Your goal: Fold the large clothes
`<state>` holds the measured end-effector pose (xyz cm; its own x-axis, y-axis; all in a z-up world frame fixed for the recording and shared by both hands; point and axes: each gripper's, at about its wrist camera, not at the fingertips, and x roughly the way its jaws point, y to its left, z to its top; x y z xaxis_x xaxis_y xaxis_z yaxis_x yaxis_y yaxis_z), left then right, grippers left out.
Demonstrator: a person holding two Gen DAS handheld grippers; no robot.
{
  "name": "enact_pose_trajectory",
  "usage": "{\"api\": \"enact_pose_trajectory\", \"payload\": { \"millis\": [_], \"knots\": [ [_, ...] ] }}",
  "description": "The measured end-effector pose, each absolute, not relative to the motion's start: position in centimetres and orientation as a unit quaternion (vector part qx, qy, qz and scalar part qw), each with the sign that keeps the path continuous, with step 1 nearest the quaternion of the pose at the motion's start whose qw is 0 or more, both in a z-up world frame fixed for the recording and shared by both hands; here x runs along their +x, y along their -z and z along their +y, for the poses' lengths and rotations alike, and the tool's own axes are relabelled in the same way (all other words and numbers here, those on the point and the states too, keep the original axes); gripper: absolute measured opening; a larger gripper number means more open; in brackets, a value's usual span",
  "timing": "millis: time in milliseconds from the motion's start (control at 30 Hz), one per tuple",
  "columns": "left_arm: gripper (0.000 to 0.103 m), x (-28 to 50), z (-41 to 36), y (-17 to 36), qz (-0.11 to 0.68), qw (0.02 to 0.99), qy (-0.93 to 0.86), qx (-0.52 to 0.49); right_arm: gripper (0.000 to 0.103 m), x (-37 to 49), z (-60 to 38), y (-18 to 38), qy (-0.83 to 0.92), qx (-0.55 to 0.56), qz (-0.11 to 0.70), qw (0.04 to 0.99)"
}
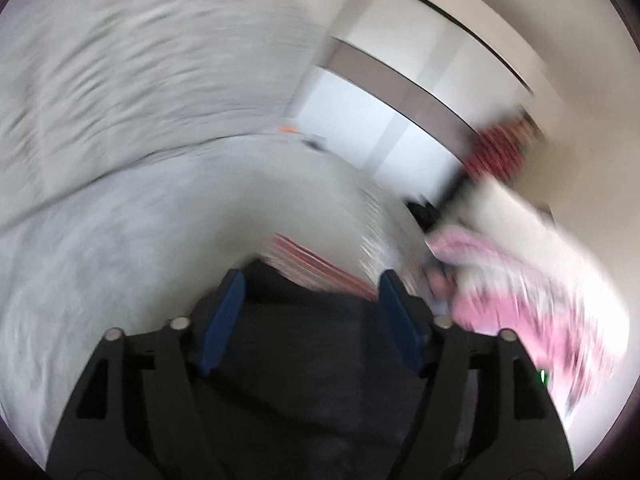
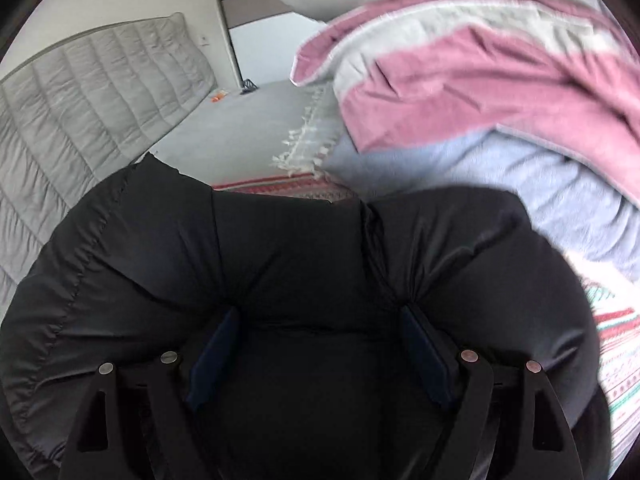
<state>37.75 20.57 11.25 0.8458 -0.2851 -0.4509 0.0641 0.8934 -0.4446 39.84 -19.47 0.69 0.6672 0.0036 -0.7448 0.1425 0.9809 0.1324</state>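
Both claws stand wide open: the left gripper (image 1: 310,280) holds nothing, and the right gripper (image 2: 320,316) has the puffy black jacket (image 2: 280,264) bulging between its blue fingers (image 2: 424,344), which do not squeeze it. That jacket lies on the grey bed (image 2: 240,132), beside a pink and white blanket (image 2: 480,76). The left view is very blurry.

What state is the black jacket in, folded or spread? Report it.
Folded, seemingly: the black jacket lies bunched in thick puffy layers under the open right gripper. How neatly, cannot tell.
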Motion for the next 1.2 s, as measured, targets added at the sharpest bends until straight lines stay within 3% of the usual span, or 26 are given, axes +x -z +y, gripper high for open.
{"api": "enact_pose_trajectory", "payload": {
  "millis": [100, 300, 1200],
  "knots": [
    [0.079, 39.0, 13.9, -9.6, 0.303, 0.932, 0.158, -0.124, 0.085, 40.2, -19.9, 0.4, 0.039, 0.092, 0.415, 0.904],
    [0.079, 44.4, 9.6, -3.6, 0.379, 0.915, 0.12, -0.076, 0.086, 40.6, -21.4, 1.2, 0.055, 0.097, 0.433, 0.894],
    [0.08, 44.9, 10.0, 2.4, 0.366, 0.925, 0.075, -0.066, 0.089, 42.2, -21.2, 4.6, 0.05, 0.091, 0.431, 0.897]
  ]
}}
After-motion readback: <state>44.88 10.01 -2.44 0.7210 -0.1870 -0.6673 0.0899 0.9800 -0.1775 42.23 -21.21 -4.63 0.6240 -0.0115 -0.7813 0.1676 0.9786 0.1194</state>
